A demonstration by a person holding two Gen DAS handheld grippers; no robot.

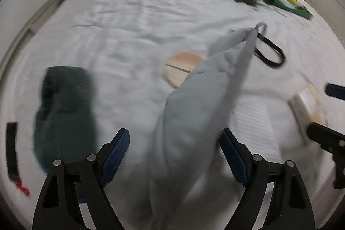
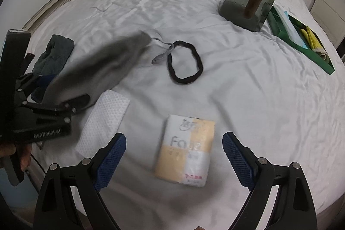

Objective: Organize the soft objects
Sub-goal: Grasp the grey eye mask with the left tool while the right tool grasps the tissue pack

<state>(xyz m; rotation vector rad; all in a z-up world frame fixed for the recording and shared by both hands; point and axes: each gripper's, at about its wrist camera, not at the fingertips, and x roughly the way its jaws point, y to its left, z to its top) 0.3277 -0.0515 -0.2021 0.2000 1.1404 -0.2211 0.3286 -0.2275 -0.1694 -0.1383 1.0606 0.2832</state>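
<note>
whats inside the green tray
In the green tray lie a pale blue packet and yellow cloth. Anything beneath them, and the compartment floors, are covered.

We saw a white-sheeted bed [image 2: 194,3] bearing a tissue pack [image 2: 185,150], black headband [image 2: 185,61], green tray [image 2: 323,61] and dark towel [image 2: 54,53].

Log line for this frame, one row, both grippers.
left gripper: open, grey cloth pouch between jaws | right gripper: open, above tissue pack | black headband, dark green towel: on bed
</note>
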